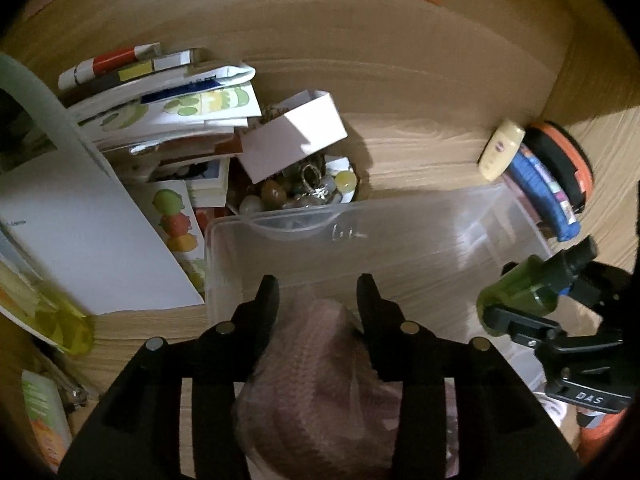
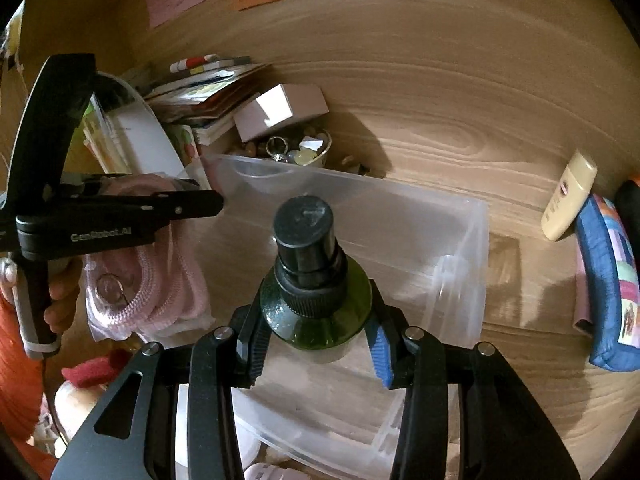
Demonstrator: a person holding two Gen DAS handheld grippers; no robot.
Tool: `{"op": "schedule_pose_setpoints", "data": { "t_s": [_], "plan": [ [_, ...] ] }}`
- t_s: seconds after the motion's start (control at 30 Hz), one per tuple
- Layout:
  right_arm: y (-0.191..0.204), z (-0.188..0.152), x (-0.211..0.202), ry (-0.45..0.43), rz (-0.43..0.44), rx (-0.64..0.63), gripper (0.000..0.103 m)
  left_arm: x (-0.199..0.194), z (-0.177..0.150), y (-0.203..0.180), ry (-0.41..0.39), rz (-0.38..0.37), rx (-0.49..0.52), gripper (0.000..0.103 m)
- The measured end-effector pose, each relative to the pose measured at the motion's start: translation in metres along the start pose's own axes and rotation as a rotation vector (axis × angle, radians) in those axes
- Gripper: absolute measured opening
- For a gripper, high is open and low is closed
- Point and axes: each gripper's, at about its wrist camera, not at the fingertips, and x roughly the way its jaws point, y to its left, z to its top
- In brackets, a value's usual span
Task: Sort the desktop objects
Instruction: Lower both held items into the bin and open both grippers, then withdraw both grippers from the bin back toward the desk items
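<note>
Gripping a dark green glass-like bottle (image 2: 316, 312) with a black ribbed screw cap, the right gripper (image 2: 316, 354) has its fingers (image 2: 380, 354) pressed against the bottle's rounded shoulders, holding it above a clear plastic bin (image 2: 460, 248) with smooth, glossy, see-through walls. The left gripper (image 1: 318, 292) has its fingers (image 1: 268, 300) apart, straddling a soft pink ribbed knit bundle in crinkly clear wrap (image 1: 316, 380); they stand to either side of it and whether they press on it cannot be told. The bundle sits at the bin's near left corner, partly over its rim. The bin's middle and far right side look bare, with the wood grain showing through. Just behind the bin's far wall a small round bowl (image 1: 348, 194) holds polished pebbles, rings and trinkets, with a white cardboard box (image 1: 294, 136) tilted on its edge. A slumped pile of books and pamphlets (image 1: 168, 104) crowds the left. On the right of the light wood tabletop (image 1: 400, 100), a cream plastic tube (image 1: 502, 148) leans beside a blue fabric pouch (image 1: 540, 196), with bare wood between them and the bowl.
</note>
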Motion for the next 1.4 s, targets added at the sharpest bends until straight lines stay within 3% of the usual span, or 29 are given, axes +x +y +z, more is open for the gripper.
{"op": "schedule_pose_setpoints", "data": {
  "t_s": [0.3,0.67,0.93,1.0,1.1,1.4],
  "plan": [
    [0.003,-0.005,0.001,-0.013,-0.021,-0.03,0.04,0.001,-0.007,-0.015,-0.018,0.076,0.083,0.061],
    [0.005,-0.008,-0.001,-0.038,-0.026,-0.035,0.04,-0.021,-0.014,-0.025,-0.079,0.144,0.106,0.072],
    [0.009,-0.003,-0.022,-0.113,-0.061,-0.044,0.063,-0.051,-0.023,-0.02,-0.131,0.147,0.067,0.077],
    [0.012,-0.002,-0.032,-0.142,-0.079,-0.057,0.068,-0.064,-0.025,-0.014,-0.149,0.14,0.05,0.084],
    [0.017,0.0,-0.051,-0.196,-0.112,-0.069,0.082,-0.084,-0.03,-0.009,-0.196,0.151,0.036,0.088],
    [0.027,-0.01,-0.092,-0.266,-0.145,-0.069,0.084,-0.135,-0.059,0.014,-0.286,0.177,0.001,0.095]
  ]
}}
